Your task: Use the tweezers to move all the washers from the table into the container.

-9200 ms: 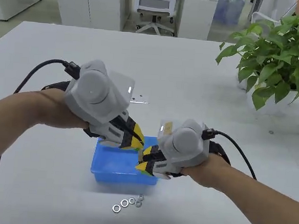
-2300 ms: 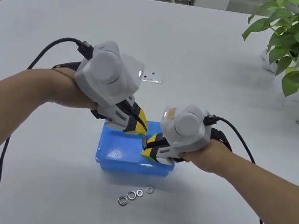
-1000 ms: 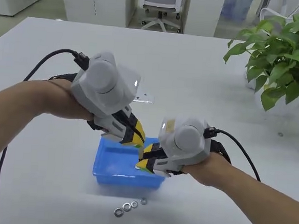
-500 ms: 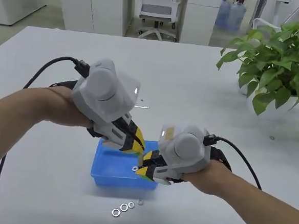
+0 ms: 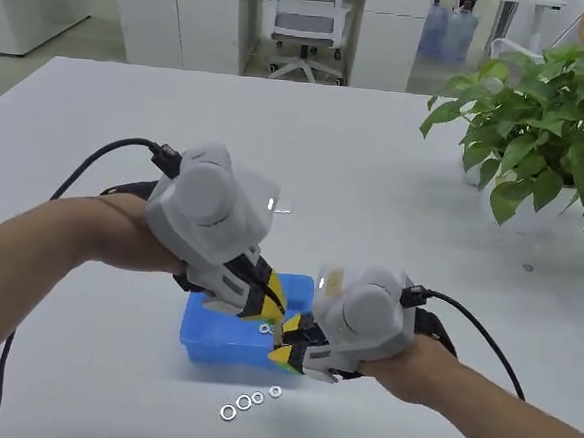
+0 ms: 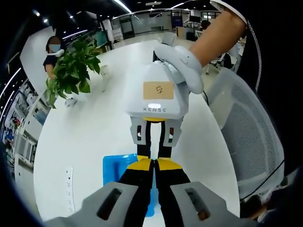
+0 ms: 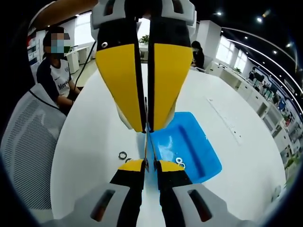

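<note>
Left gripper [image 5: 263, 299]: held above the container's near edge; yellow-and-black jaws drawn together to a thin slit. Could not tell whether anything sat between them.
Right gripper [image 5: 285, 344]: tip to tip with the left gripper; jaws closed on the tweezers.
Tweezers [image 7: 146, 144]: a thin metal strip in the right gripper view, rising from between that gripper's jaws towards the left gripper's tips [image 7: 147, 125].
Container [image 5: 204, 335]: shallow blue rectangular tray, flat on the worktop [image 5: 395, 186], partly under both grippers.
Washers [image 5: 244, 403]: four small, flat silver rings with open centres, lying in a short slanted row on the worktop just in front of the container, not touching it.
Single washer [image 5: 264, 327]: same silver ring, seen in the head view between the two sets of jaws, over the container. Could not tell whether it was gripped or lying inside.
Inside the container: a couple of washers [image 7: 180, 162] lay on the blue floor near one wall, seen in the right gripper view.
Surroundings: potted plant [image 5: 539, 126] at the worktop's far right; office chair [image 5: 306, 20] beyond the far edge.
</note>
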Demonstrator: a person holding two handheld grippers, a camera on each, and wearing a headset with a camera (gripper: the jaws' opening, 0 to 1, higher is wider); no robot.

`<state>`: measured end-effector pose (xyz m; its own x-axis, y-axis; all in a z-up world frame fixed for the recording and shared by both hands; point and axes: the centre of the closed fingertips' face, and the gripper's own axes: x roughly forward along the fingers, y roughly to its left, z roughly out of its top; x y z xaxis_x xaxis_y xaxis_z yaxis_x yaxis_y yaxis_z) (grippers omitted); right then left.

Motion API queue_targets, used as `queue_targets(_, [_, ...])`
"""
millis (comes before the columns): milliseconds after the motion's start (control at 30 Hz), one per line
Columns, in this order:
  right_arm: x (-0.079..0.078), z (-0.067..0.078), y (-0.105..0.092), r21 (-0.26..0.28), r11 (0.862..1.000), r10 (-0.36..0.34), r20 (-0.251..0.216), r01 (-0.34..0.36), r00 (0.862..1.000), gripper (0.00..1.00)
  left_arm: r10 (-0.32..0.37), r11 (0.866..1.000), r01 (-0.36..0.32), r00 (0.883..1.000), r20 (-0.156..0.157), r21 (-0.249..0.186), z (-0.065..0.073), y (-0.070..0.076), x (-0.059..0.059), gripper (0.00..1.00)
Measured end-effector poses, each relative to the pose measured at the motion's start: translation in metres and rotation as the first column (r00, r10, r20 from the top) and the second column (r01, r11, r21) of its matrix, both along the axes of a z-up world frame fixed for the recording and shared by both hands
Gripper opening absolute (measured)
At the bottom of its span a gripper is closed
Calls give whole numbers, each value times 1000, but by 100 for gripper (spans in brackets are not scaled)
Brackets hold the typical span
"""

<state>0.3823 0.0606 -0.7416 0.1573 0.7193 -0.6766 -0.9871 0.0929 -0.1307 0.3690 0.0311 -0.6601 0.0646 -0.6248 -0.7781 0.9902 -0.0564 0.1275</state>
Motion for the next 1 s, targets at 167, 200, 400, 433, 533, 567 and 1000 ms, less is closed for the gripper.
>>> queue_targets(167, [-4,-5,-3,-7,1000,1,-5,-1,1000,12,-2,1000,2,1000,-11,-1,-6,-3,-4,6])
queue_targets(200, [-5,-7,-3,-10,1000,1,-6,-2,1000,12,-2,1000,2,1000,-12,-1,-7,-4,-5,6])
queue_targets(400, [-8,-15,-6,-11,1000,-6,-18,6,1000,13,-7,1000,7,1000,-23,3,-15,-6,-8,6])
queue_targets(433, [-9,-16,-7,-10,1000,-6,-19,6,1000,13,-7,1000,7,1000,-24,3,-17,-7,-9,6])
queue_targets(533, [-11,-22,-7,-10,1000,-10,-22,10,1000,13,-8,1000,8,1000,-29,7,-22,-6,-10,6])
queue_targets(567, [-12,-23,-7,-11,1000,-11,-25,10,1000,13,-8,1000,9,999,-31,9,-23,-6,-10,6])
queue_targets(1000, [-17,-37,-2,-11,1000,-4,-40,4,999,13,-11,1000,13,998,-59,29,-36,1,-13,6])
